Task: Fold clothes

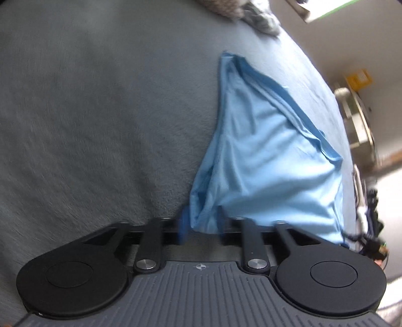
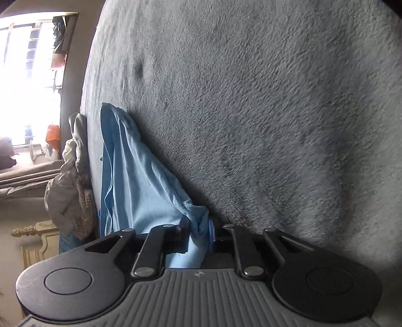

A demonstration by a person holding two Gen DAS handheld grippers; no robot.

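Note:
A light blue garment hangs stretched over the grey fleece bed cover. My left gripper is shut on one bunched corner of it, and the cloth fans out from there toward a far point. In the right wrist view the same blue garment rises from my right gripper, which is shut on another gathered corner. Blue pads press the fabric on both sides. The garment's lower part is hidden behind the gripper bodies.
A heap of grey and beige clothes lies at the bed's edge, seen also as a grey pile at the far end. Beyond the bed cover are a bright window and a carved bed frame.

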